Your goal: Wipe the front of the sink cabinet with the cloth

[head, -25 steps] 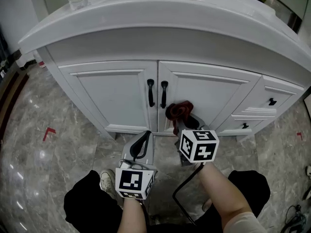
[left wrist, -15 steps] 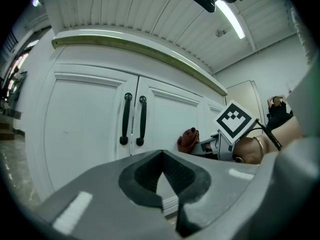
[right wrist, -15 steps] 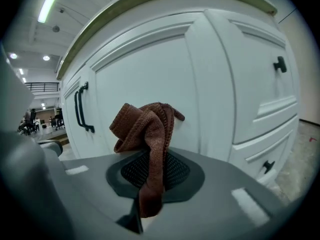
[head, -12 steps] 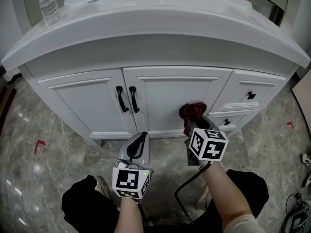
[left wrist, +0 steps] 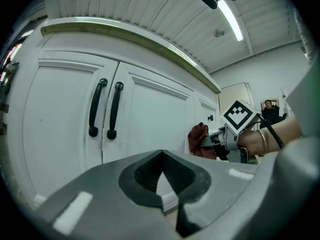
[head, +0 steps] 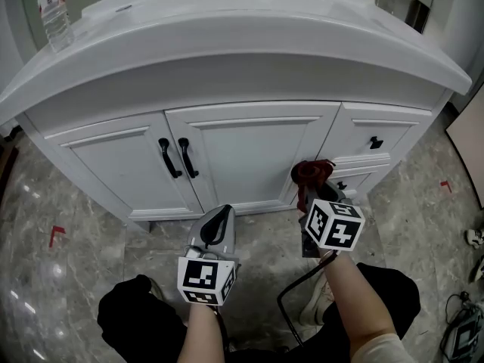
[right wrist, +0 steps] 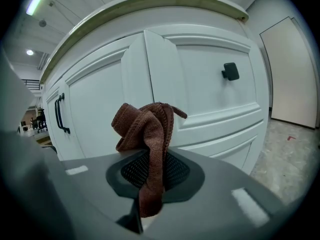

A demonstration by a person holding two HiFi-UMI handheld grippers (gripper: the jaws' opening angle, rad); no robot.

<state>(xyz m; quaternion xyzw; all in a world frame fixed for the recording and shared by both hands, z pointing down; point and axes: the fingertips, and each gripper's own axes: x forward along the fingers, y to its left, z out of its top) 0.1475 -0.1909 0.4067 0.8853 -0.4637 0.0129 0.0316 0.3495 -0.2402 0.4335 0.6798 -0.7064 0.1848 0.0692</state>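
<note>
The white sink cabinet (head: 249, 150) fills the upper half of the head view, with two doors, black handles (head: 178, 157) and drawers at the right. A bunched brown cloth (head: 311, 175) is pinched in my right gripper (head: 316, 197), held close to the cabinet front where the right door meets the lower drawers; whether it touches cannot be told. The right gripper view shows the cloth (right wrist: 147, 129) clamped between the shut jaws, a tail hanging down. My left gripper (head: 217, 229) is low before the doors, shut and empty; its own view shows the handles (left wrist: 105, 109) and the cloth (left wrist: 198, 140).
A plastic water bottle (head: 54, 13) stands on the countertop's back left. Black drawer knobs (head: 375, 143) sit on the right drawers. Grey marble floor (head: 83, 233) surrounds the cabinet, with red tape marks (head: 57, 235). The person's dark trousers and a shoe are below.
The head view has shifted rightward along the cabinet. My right gripper with the cloth has moved from near the door handles to the right door's edge by the drawers. The left gripper followed.
</note>
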